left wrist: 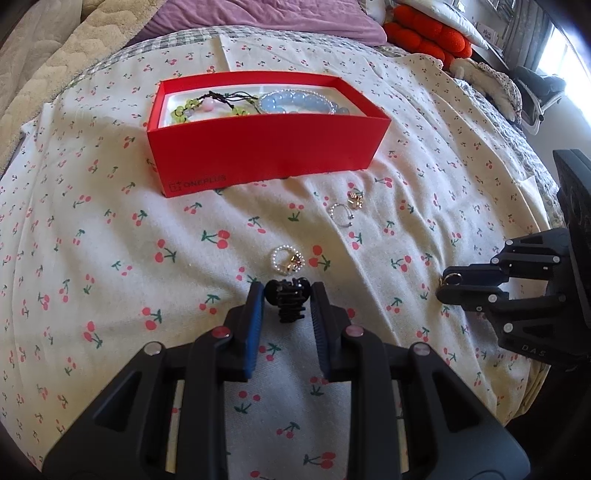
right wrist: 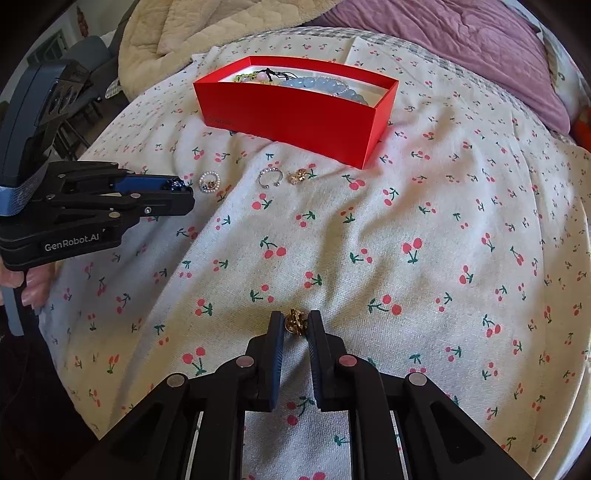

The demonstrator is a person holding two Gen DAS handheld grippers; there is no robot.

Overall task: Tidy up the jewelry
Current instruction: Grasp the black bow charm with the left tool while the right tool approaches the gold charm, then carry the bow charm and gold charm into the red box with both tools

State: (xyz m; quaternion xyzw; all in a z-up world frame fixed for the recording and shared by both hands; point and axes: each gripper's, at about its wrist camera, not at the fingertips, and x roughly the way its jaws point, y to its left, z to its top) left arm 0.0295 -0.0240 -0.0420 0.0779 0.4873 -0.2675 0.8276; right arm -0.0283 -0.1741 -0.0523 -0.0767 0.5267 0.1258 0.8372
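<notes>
On the bed, over a cherry-print sheet (left wrist: pixel 110 229), a red box (left wrist: pixel 266 147) stands open at the far side. Inside it lie a blue bead bracelet (left wrist: pixel 291 103), a green bead strand (left wrist: pixel 184 110) and a dark cord with a pink bead (left wrist: pixel 221 99).

Near side of the box, on the sheet: a small gold ornament (left wrist: pixel 355 197) just beside a silver open ring (left wrist: pixel 340 214), the two close together but apart from the box wall. Nearer the left wrist camera lies a pearl bead ring (left wrist: pixel 287 260) with a gold charm.

Left claw (left wrist: pixel 289 299): narrow, its blue pads pressed on either side of a black hair clip (left wrist: pixel 288 301), which sits at the fingertips just short of the pearl bead ring. In the right wrist view the same claw (right wrist: pixel 177 186) enters from the left, a hand (right wrist: pixel 29 284) below its body.

Right claw (right wrist: pixel 295 323): nearly closed, its pads clamped on a small gold ring (right wrist: pixel 295 322) at the fingertips, low over the sheet and well apart from the box. In the left wrist view this claw (left wrist: pixel 448 284) appears at the right edge, the gold ring (left wrist: pixel 451 279) showing at its tip.

Background: a purple quilt (left wrist: pixel 258 18), a beige blanket (left wrist: pixel 48 74) and an orange cushion (left wrist: pixel 424 37) beyond the sheet.
</notes>
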